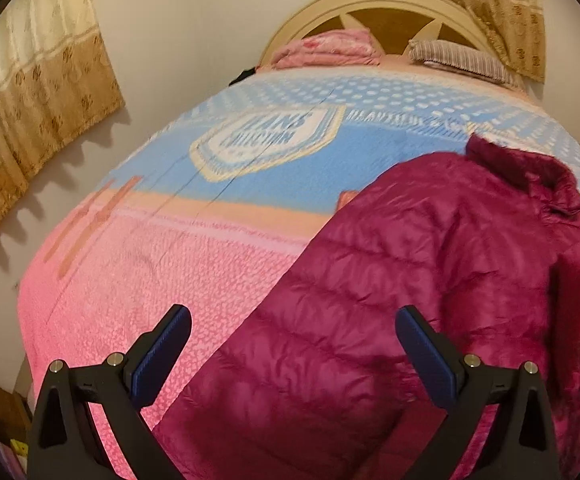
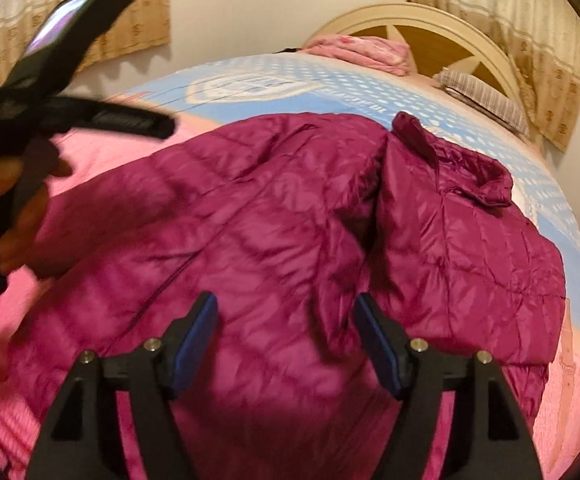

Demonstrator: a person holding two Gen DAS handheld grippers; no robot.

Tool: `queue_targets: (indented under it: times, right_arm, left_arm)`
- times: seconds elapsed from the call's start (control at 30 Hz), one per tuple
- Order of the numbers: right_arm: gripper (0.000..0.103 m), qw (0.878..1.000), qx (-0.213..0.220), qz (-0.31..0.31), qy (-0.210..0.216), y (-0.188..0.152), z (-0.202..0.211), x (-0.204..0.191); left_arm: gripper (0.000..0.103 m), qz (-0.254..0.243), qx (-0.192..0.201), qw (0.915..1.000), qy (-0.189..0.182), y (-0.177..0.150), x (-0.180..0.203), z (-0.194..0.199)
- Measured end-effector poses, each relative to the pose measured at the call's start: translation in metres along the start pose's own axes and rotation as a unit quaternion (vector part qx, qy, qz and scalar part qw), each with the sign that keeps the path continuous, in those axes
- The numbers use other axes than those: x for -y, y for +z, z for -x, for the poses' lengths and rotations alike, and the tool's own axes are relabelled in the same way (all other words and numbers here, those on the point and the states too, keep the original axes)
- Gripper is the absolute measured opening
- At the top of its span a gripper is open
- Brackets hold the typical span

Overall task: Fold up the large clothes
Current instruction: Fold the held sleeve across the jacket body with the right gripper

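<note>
Hovering over the magenta puffer jacket (image 2: 274,216) on the bed (image 1: 162,264), I am choosing grips. My left gripper (image 1: 293,332) and right gripper (image 2: 286,320) are gaping wide, empty.

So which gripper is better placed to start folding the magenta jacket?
Probably the right gripper: it is open directly over the jacket, near its front edge. The left gripper, also open, straddles the jacket's side edge, half over the blanket.

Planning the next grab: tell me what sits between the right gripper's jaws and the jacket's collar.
Only the magenta puffer jacket itself: its quilted body and a fold crease run from the open right gripper up to the collar. The right wrist view shows it.
</note>
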State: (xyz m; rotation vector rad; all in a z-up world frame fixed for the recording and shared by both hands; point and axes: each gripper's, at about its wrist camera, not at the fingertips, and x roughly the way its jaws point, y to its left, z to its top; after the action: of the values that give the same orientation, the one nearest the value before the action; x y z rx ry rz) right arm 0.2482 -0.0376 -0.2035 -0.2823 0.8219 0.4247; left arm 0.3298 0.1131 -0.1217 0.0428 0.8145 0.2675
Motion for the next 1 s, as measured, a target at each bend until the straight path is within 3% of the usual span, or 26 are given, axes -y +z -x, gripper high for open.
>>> queue_targets:
  times: [0.17, 0.27, 0.43, 0.53, 0.6, 0.63, 0.67, 0.8, 0.9, 1.0]
  right_arm:
    - [0.074, 1.0, -0.019, 0.008, 0.002, -0.027, 0.017, 0.004]
    - [0.074, 1.0, -0.015, -0.021, -0.01, -0.043, 0.029, 0.022]
    - [0.074, 0.993, -0.015, -0.093, -0.076, -0.067, 0.036, 0.076]
    - [0.074, 0.987, -0.014, -0.127, -0.092, -0.076, 0.039, 0.102]
    - [0.079, 0.985, -0.009, -0.136, -0.106, -0.081, 0.043, 0.114]
    - [0.083, 0.983, -0.007, -0.141, -0.115, -0.085, 0.045, 0.119]
    - [0.085, 0.982, -0.006, -0.144, -0.119, -0.087, 0.045, 0.123]
    - [0.085, 0.976, -0.012, -0.166, -0.138, -0.102, 0.04, 0.145]
    - [0.085, 0.971, -0.018, -0.193, -0.142, -0.112, 0.037, 0.156]
    - [0.085, 0.969, -0.025, -0.207, -0.134, -0.127, 0.037, 0.159]
  left_arm:
    - [0.102, -0.018, 0.014, 0.9993, -0.029, 0.009, 0.032, 0.018]
    - [0.102, -0.021, 0.016, 0.997, -0.073, 0.01, 0.058, 0.031]
    - [0.102, -0.065, -0.008, 0.9902, -0.123, 0.003, 0.119, 0.026]
    - [0.1, -0.085, -0.022, 0.9856, -0.144, 0.001, 0.148, 0.013]
    - [0.067, -0.105, -0.024, 0.9834, -0.146, 0.0, 0.163, 0.008]
    - [0.034, -0.111, -0.034, 0.9813, -0.154, -0.001, 0.168, 0.005]
    - [0.022, -0.111, -0.043, 0.9791, -0.165, -0.001, 0.169, 0.002]
    - [0.013, -0.126, -0.009, 0.9806, -0.15, -0.002, 0.164, 0.016]
    - [0.013, -0.125, 0.015, 0.985, -0.118, 0.0, 0.148, 0.022]
    - [0.016, -0.148, 0.012, 0.9825, -0.113, -0.007, 0.148, 0.015]
